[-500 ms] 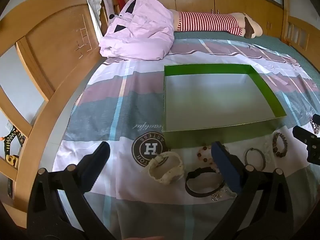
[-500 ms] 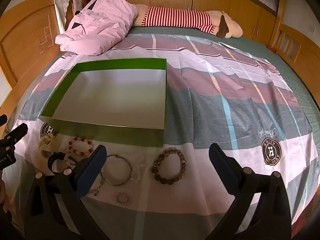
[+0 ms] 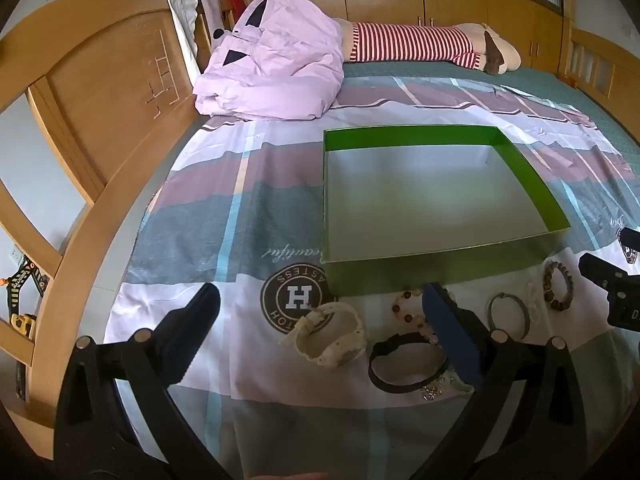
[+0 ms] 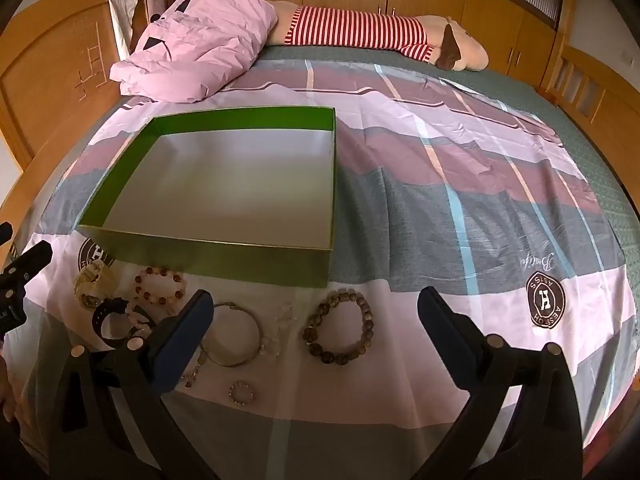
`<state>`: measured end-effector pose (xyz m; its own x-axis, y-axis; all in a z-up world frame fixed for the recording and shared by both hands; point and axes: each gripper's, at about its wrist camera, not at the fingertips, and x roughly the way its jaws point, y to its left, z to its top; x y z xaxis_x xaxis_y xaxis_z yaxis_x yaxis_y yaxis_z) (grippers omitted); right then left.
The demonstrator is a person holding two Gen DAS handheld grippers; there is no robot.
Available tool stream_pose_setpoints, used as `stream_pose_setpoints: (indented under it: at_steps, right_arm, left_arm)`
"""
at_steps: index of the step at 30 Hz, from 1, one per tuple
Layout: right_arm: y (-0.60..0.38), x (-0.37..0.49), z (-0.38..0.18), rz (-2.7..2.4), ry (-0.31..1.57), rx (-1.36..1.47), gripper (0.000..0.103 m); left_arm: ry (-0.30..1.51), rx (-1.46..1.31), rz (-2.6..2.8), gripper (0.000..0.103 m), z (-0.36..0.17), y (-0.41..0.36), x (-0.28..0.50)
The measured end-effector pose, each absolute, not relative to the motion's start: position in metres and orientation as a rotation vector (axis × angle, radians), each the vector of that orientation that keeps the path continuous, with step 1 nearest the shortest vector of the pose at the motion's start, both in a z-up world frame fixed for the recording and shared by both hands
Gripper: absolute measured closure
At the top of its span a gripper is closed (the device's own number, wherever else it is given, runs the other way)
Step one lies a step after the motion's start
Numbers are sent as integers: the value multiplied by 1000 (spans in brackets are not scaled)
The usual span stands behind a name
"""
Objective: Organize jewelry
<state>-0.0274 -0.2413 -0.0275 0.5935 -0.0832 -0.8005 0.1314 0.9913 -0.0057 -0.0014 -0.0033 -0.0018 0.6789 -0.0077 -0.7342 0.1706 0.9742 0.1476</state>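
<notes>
An empty green box (image 3: 404, 134) (image 4: 208, 254) lies on the bedspread. Before its near wall is a row of jewelry: a cream watch (image 3: 330, 334) (image 4: 92, 282), a black band (image 3: 404, 362) (image 4: 110, 322), a red-and-pink bead bracelet (image 3: 408, 310) (image 4: 160, 286), a metal bangle (image 3: 508, 314) (image 4: 232, 334), a clear bead bracelet (image 4: 280, 330), a brown bead bracelet (image 3: 558, 284) (image 4: 338, 332) and a small bead ring (image 4: 241, 393). My left gripper (image 3: 320, 320) hovers open over the watch. My right gripper (image 4: 316, 322) hovers open over the brown bracelet. Neither holds anything.
A crumpled pink garment (image 3: 276, 68) and a plush toy in a red-striped shirt (image 3: 420, 46) lie at the far side of the bed. A wooden headboard (image 3: 100, 92) rises on the left. The patterned bedspread (image 4: 460, 200) stretches right of the box.
</notes>
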Motion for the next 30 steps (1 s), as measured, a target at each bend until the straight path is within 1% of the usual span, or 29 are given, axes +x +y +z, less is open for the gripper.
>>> stream_pose_setpoints:
  at_steps: [30]
  right_arm:
    - [-242, -24, -30, -119, 950, 61, 1]
  left_arm:
    - [841, 185, -104, 2, -5, -2, 2]
